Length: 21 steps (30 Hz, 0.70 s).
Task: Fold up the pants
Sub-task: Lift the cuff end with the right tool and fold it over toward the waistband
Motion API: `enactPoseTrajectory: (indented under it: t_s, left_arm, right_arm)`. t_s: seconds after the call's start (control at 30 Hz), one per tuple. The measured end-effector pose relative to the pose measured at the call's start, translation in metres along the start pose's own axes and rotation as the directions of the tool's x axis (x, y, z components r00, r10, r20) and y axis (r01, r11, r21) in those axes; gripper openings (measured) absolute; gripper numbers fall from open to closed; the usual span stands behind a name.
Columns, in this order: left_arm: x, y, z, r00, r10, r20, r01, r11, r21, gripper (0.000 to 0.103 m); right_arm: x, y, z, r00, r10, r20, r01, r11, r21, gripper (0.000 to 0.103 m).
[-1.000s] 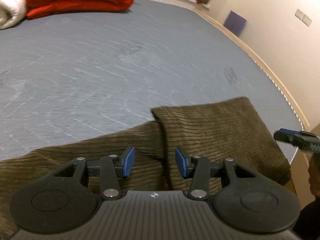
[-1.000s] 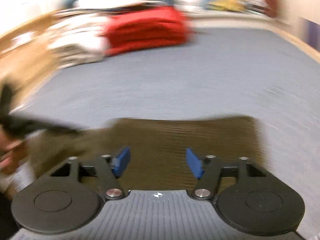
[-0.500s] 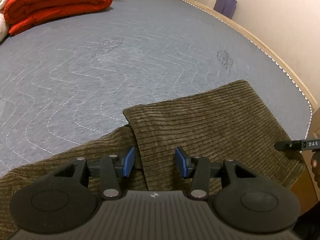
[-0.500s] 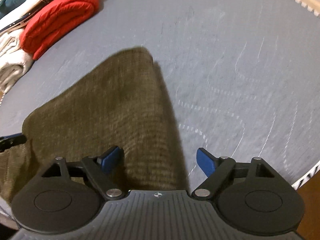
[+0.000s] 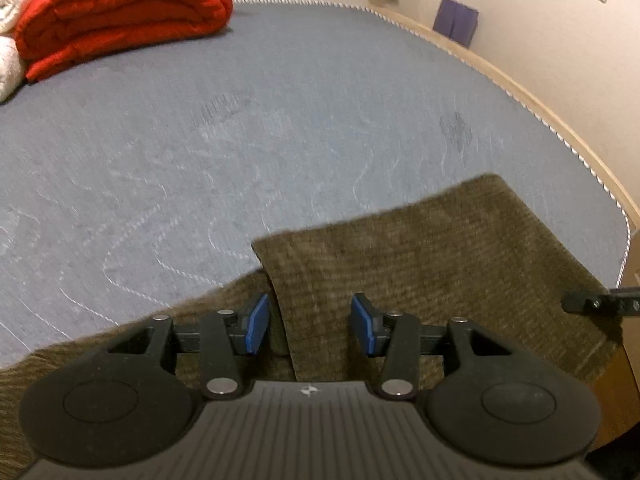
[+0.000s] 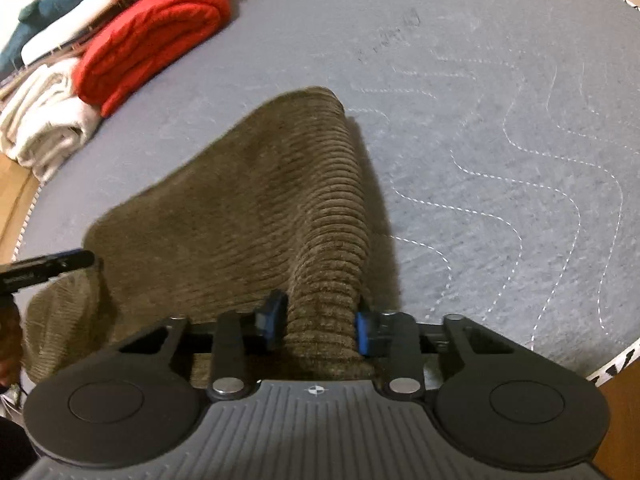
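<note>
Corduroy pants (image 6: 240, 208), olive-brown, lie at the near edge of the grey quilted bed (image 6: 500, 128), one layer folded over another. R gripper (image 6: 318, 330) is closing on a bunched ridge of the cloth; both blue pads look pressed into it, so it's pinching the pants at the near right corner. From there the folded piece runs away from the gripper, long axis up and slightly left toward the red blanket (image 6: 152, 36), w/ its far corner lying flat on the bed.

L gripper (image 5: 310, 330) is spread and opening, nothing clamped; the folded layer's edge runs between the pads, cloth right under them. In that view the pants (image 5: 420, 264) stretch off to the right, where the tip of the other gripper shows at the frame edge.

Judgement: right hand has the hold, left is nearer the fold's edge & prob needs to close there before any lift along the long axis
</note>
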<state>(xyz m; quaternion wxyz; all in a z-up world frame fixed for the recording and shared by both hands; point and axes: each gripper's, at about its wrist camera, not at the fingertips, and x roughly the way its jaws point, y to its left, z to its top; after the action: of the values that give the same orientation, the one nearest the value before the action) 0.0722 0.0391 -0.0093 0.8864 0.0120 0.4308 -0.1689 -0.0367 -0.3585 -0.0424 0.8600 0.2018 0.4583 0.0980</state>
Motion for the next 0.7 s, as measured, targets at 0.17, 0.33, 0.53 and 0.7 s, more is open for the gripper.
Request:
enactPoseTrajectory:
  t_s: [0.17,0.33,0.53,0.7]
  left_arm:
    - [-0.018,-0.004,0.01,0.995,-0.053,0.09,0.058,0.997,-0.051,0.081]
    - [-0.027,-0.019,0.019,0.946,-0.298,0.128,0.314,0.94,-0.13,0.085]
    - [-0.03,-0.051,0.029,0.85,-0.522,0.074,0.527,0.844,-0.1,0.088]
    - [-0.029,-0.07,0.03,0.862,-0.506,0.027,0.506,0.862,-0.017,0.089]
  right_arm:
    - [-0.023,0.048,-0.007,0.993,0.012,0.117,0.009,0.983,-0.181,0.023]
    - [-0.042,0.107,-0.023,0.981,0.058,0.186,0.016,0.927,-0.375,0.022]
    - [-0.041,0.175,-0.057,0.975,0.063,0.214,0.08,0.796,-0.599,0.022]
    - [-0.035,0.215,-0.079,0.974,0.052,0.22,0.12,0.705,-0.699,0.022]
